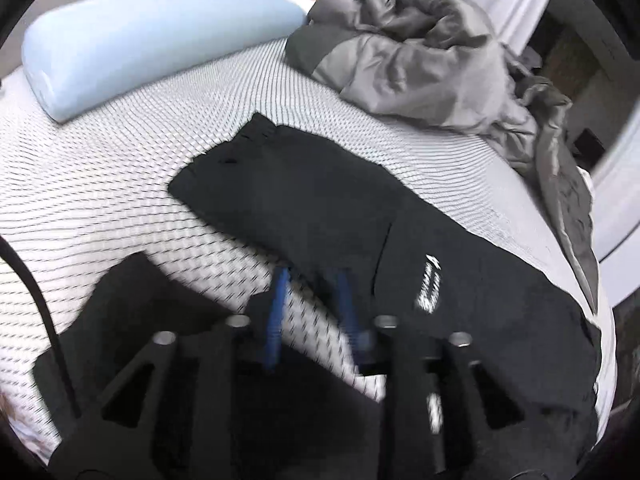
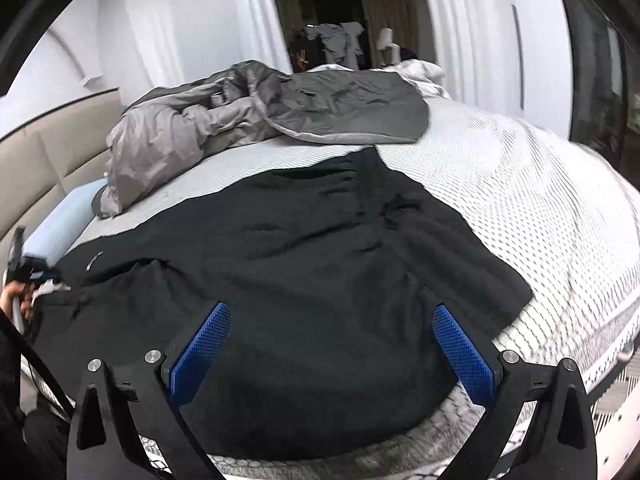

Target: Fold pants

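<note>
Black pants [image 1: 320,208] with a white logo [image 1: 430,284] lie spread on the bed. My left gripper [image 1: 312,276] is blurred; its blue fingers [image 1: 278,312] stand partly apart at the near edge of the pants, and mattress shows between them. More black cloth [image 1: 132,292] lies under its body. In the right wrist view the pants [image 2: 300,260] cover the middle of the bed. My right gripper [image 2: 332,344] hovers over their near part, open wide, with nothing pinched between its blue pads [image 2: 200,344]. The left gripper [image 2: 38,274] appears at the pants' far left edge, held by a hand [image 2: 16,296].
The white mesh mattress [image 1: 120,184] [image 2: 520,200] carries a light blue pillow [image 1: 140,36] and a crumpled grey quilted jacket [image 1: 420,60] [image 2: 260,108] beyond the pants. A beige headboard [image 2: 48,152] stands at the left. A black cable [image 1: 40,300] hangs near the left gripper.
</note>
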Action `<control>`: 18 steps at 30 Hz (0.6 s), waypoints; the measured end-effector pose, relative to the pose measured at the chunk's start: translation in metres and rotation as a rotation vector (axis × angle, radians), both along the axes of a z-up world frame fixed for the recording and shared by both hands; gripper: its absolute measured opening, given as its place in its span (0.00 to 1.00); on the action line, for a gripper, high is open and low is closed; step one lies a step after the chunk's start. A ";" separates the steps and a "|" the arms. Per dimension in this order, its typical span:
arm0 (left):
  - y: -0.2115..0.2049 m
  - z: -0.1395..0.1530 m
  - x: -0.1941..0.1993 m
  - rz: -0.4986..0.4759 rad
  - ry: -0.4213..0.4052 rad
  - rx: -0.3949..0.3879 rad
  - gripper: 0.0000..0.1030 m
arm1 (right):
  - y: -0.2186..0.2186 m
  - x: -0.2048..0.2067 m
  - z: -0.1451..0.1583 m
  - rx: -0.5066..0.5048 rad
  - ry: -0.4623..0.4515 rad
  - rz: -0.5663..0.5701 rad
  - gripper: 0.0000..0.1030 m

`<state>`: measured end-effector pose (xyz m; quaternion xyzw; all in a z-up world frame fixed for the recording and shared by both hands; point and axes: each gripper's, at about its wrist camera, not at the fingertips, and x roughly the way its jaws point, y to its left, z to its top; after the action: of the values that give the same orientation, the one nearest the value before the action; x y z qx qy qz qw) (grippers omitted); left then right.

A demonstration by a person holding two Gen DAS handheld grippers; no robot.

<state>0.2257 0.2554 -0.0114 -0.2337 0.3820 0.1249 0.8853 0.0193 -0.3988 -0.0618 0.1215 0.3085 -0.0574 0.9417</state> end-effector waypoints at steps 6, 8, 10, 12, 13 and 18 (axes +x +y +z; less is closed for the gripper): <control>-0.010 0.033 -0.084 -0.048 -0.125 0.086 0.82 | -0.012 -0.017 -0.002 -0.017 -0.002 -0.037 1.00; -0.016 0.038 -0.120 -0.097 -0.130 0.114 0.82 | -0.014 -0.020 -0.002 -0.017 -0.005 -0.035 1.00; -0.024 0.038 -0.150 -0.139 -0.123 0.130 0.85 | -0.016 -0.024 -0.004 -0.004 -0.005 -0.037 1.00; -0.027 0.032 -0.171 -0.168 -0.113 0.103 0.87 | -0.020 -0.026 -0.007 0.021 -0.002 -0.041 1.00; -0.030 0.026 -0.186 -0.173 -0.108 0.082 0.88 | -0.022 -0.027 -0.010 0.041 0.002 -0.037 1.00; -0.027 -0.002 -0.212 -0.161 -0.091 -0.042 0.89 | -0.024 -0.028 -0.018 0.098 0.011 -0.017 1.00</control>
<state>0.0137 0.2286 -0.0135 -0.2263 0.3613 0.0347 0.9039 -0.0089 -0.4232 -0.0798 0.1697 0.3150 -0.0507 0.9324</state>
